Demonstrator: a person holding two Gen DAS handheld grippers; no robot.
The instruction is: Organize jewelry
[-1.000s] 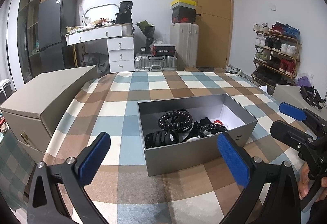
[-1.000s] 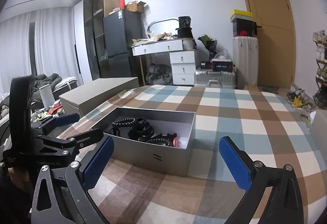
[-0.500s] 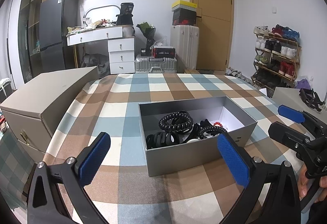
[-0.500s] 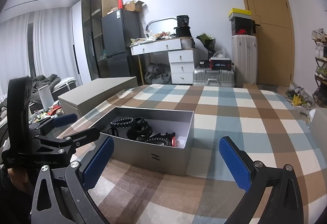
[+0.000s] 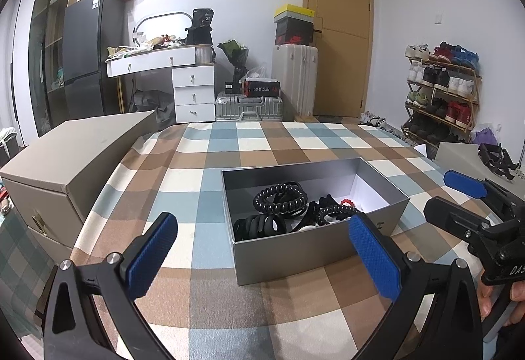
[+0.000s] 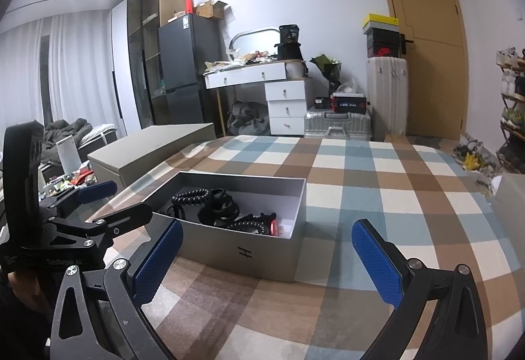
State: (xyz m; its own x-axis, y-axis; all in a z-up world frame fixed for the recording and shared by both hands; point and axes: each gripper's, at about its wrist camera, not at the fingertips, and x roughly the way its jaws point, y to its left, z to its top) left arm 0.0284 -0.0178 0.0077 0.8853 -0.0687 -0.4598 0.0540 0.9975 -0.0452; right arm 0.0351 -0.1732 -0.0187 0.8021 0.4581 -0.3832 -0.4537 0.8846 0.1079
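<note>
Jewelry (image 5: 288, 212), mostly black coiled bands plus one red piece, sits heaped inside an open grey box (image 5: 295, 251) on the checked cloth (image 5: 183, 196); left gripper (image 5: 262, 245) and right gripper (image 6: 269, 258) both gape empty.

A checked cloth (image 5: 249, 143) in blue, brown and white covers the table. Off its left edge stands a large beige box (image 5: 75, 159) with a brass latch. Against the back wall are a dark fridge (image 5: 88, 64), a white desk (image 5: 164, 59) heaped with clutter, white drawers (image 5: 193, 94), a silver suitcase (image 5: 247, 105) lying flat and a white one (image 5: 298, 77) upright under stacked shoeboxes (image 5: 293, 25). A wooden door (image 5: 339, 41) is closed; a shoe rack (image 5: 441, 91) stands at right.
</note>
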